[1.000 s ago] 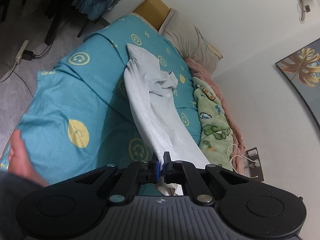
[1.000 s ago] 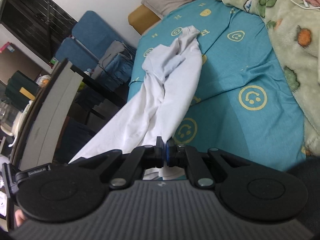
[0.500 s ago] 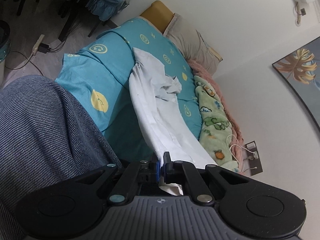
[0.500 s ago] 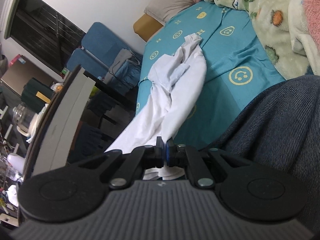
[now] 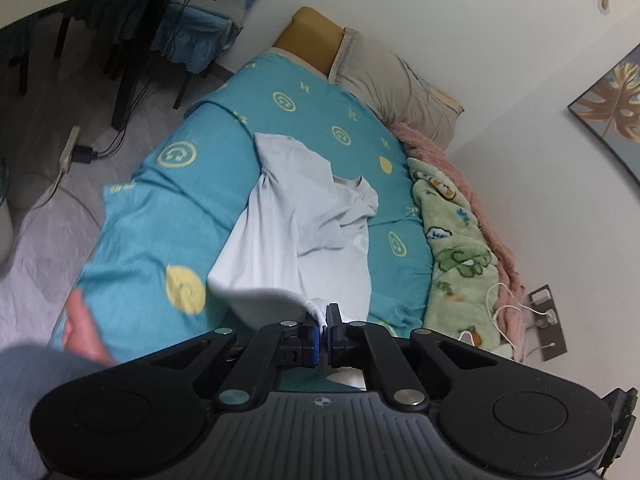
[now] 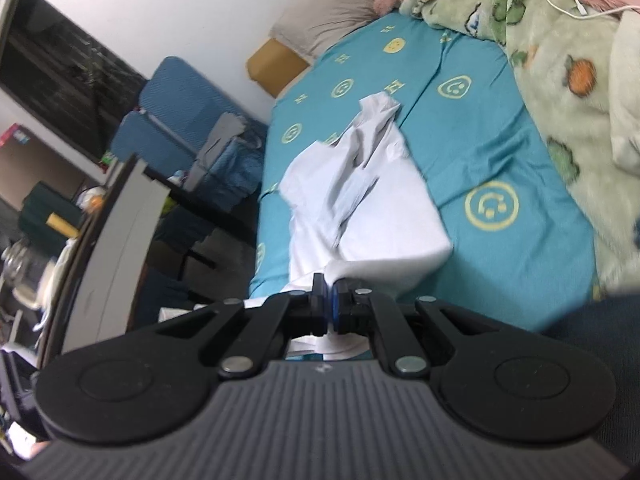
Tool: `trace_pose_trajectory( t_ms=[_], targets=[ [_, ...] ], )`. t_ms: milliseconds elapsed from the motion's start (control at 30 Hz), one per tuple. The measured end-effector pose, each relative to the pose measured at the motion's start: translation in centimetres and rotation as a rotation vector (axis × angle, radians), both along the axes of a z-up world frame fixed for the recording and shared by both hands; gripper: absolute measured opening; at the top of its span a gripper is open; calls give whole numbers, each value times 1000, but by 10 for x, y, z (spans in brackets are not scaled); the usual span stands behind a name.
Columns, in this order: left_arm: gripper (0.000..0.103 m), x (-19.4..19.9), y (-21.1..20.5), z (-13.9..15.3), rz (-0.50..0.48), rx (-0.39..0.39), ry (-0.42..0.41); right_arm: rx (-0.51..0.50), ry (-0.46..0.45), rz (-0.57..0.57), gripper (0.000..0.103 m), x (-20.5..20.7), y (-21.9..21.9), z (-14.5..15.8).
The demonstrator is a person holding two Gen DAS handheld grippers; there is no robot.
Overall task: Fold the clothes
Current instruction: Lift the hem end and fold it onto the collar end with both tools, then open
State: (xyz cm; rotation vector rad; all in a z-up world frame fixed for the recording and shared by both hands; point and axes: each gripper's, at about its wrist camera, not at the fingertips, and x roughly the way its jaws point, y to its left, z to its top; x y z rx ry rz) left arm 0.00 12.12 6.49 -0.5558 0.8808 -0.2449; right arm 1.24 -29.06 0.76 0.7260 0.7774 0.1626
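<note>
One white garment (image 5: 296, 236) lay stretched across the single teal bed (image 5: 160, 216) ahead of both tongs; the left gripper (image 5: 323, 322) and right gripper (image 6: 330, 298) each pinched one near hem corner, jaws closed.

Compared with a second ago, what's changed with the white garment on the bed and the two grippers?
The white garment has gone from a long taut strip to a wider spread, its near edge now slack and folded over the teal bedsheet. The far bunched end stayed put on the bed. The left gripper and right gripper both remain shut on its near edge. Pillow and green blanket are unchanged.
</note>
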Motion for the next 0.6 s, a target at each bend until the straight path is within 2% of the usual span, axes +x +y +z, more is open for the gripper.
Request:
trace_pose_trajectory(
  t_ms=[200,600],
  targets=[
    [2,85,-16,-18,-2,55,3,-12,27,-32,6,71,-18,-27],
    [2,227,-23,-106,0,160,42,-83,127,20,6,215,-4,-102]
  ],
)
